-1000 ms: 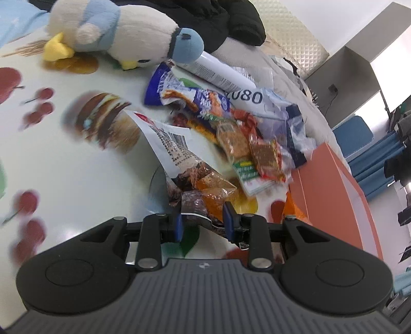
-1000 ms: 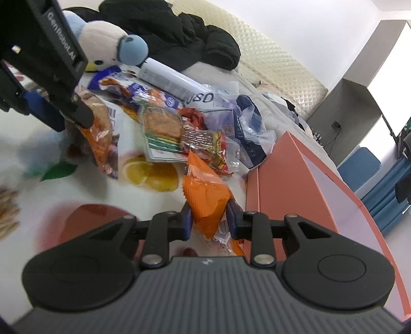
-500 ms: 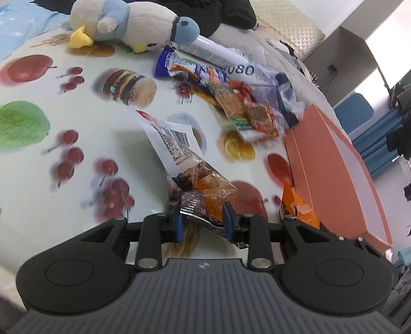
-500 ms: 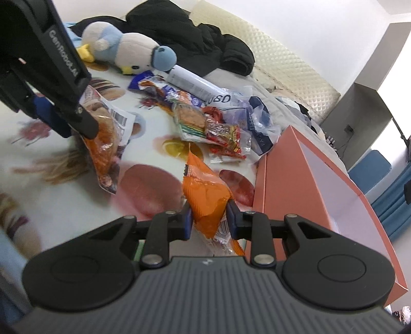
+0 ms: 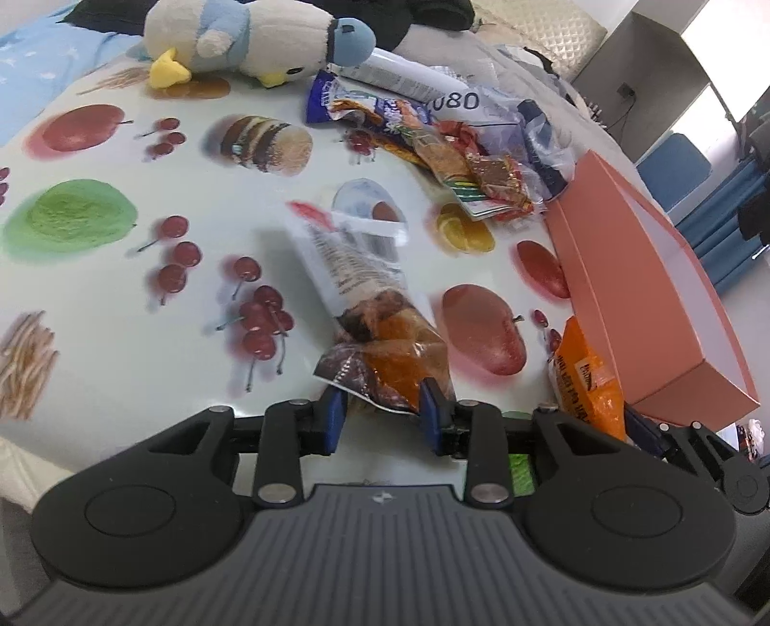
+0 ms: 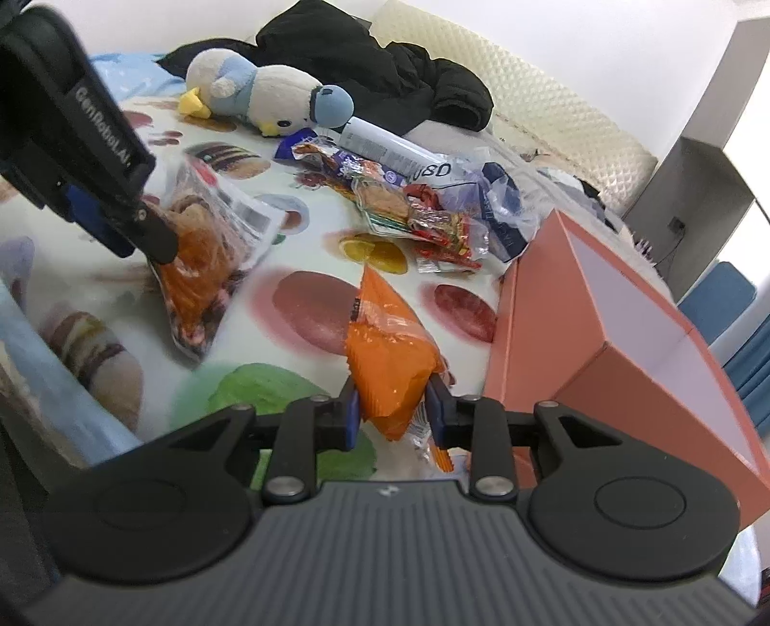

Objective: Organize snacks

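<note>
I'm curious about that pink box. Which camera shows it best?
The right wrist view: the pink box shows its outer wall, near corner and white inside. The left wrist view shows the same box squeezed along the right edge.

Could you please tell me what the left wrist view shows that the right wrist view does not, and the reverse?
Only the left wrist view shows the blue bedding at top left. Only the right wrist view shows the white inner floor of the orange box and the left gripper from outside. Both show the plush penguin, the snack pile, the clear snack bag and the orange packet.
</note>
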Action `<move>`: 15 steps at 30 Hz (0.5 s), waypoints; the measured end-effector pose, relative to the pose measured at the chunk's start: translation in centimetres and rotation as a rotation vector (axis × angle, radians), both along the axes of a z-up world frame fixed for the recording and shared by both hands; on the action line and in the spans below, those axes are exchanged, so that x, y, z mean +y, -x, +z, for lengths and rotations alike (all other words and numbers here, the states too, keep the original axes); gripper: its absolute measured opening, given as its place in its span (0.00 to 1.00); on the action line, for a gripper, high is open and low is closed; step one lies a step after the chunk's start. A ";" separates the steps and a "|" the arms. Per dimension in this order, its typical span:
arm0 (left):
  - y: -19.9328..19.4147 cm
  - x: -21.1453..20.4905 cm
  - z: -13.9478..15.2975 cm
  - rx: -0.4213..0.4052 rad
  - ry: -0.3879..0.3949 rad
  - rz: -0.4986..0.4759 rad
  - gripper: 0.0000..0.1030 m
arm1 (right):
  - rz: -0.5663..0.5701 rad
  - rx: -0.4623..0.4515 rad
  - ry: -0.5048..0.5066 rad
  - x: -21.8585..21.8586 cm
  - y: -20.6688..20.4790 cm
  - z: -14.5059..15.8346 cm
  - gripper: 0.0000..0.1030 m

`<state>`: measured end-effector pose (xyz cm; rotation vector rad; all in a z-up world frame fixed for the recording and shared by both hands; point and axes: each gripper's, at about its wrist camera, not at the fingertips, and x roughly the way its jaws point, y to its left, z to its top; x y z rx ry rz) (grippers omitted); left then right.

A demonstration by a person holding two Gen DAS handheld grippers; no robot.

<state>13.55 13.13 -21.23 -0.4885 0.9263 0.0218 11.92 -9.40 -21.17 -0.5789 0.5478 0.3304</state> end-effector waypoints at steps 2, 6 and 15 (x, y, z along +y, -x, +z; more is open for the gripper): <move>0.3 0.2 0.2 -0.003 -0.001 0.015 0.64 | 0.005 0.020 -0.029 0.0 -0.1 0.1 0.38; 0.5 0.1 0.5 -0.016 -0.020 0.003 0.73 | 0.030 0.070 -0.124 -0.4 -0.3 0.5 0.48; 0.1 -1.2 1.5 -0.056 -0.106 -0.004 0.84 | -0.016 0.099 -0.376 -2.6 -1.1 1.6 0.78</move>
